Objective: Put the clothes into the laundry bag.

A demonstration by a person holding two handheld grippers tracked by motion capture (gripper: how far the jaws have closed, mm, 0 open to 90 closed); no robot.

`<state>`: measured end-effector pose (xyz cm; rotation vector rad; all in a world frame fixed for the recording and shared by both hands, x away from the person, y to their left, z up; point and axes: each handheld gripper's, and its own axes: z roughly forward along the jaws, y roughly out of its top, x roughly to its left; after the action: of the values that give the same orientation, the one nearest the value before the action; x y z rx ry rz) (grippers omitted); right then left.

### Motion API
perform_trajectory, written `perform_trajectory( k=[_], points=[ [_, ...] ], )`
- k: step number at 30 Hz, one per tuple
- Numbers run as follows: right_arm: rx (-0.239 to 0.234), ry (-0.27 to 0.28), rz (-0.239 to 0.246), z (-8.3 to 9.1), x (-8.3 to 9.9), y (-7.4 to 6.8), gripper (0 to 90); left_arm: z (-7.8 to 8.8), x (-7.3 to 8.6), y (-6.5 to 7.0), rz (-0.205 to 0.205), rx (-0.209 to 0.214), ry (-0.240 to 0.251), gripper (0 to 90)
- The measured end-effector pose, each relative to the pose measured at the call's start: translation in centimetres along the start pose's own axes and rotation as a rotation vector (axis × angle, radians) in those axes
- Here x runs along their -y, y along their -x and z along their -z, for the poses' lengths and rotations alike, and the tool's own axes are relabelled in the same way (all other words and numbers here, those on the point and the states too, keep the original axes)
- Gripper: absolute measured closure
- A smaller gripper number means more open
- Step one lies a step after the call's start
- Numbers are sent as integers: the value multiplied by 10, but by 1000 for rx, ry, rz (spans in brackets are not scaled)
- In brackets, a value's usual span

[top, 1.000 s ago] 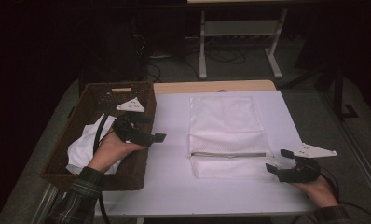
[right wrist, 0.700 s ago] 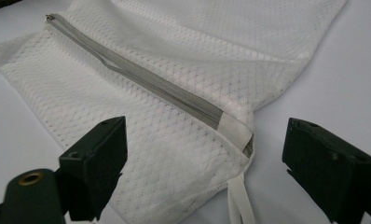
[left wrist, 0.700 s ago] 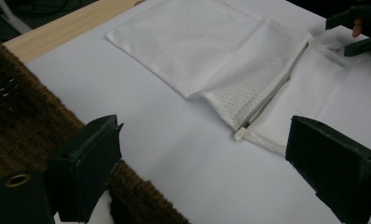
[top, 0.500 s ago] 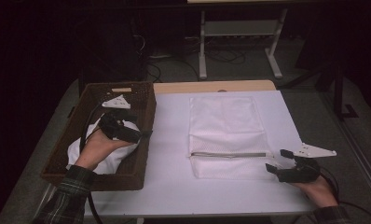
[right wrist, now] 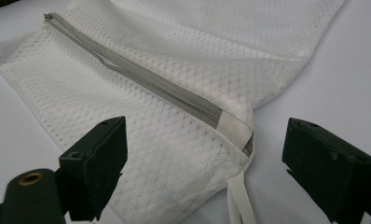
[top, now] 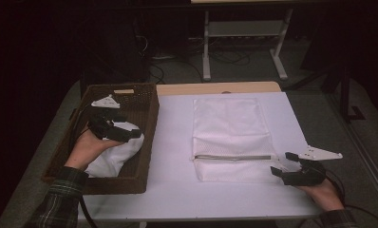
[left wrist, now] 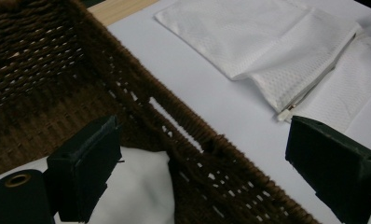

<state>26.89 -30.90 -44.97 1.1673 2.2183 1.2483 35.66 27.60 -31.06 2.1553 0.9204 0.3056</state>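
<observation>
A white mesh laundry bag lies flat on the white table, its grey zipper running across it. In the right gripper view the zipper ends at a white tab between my jaws. My right gripper stands open at the bag's near right corner, jaws either side of that zipper end. My left gripper is open above a white cloth in the brown wicker basket. Its jaws straddle the basket's rim, empty, with the cloth below.
The basket sits at the table's left edge. A wooden strip runs along the table's far side. Behind the table, a white-legged frame stands on the dark floor with cables. A white strap trails from the bag's corner.
My left gripper has moved left from the basket's right rim to over the cloth inside. The right gripper and the bag have stayed put.
</observation>
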Motion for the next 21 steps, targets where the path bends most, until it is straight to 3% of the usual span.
perform_trajectory(
  k=[13,14,21],
  points=[
    [-2,-2,0,-1,0,0,135,11,17,-34,39,-61,-47,97],
    [-2,-4,-1,-1,0,0,135,10,23,-42,46,-67,-65,97],
    [-2,-7,-3,-2,1,0,135,7,34,-53,56,-88,-105,97]
  ],
)
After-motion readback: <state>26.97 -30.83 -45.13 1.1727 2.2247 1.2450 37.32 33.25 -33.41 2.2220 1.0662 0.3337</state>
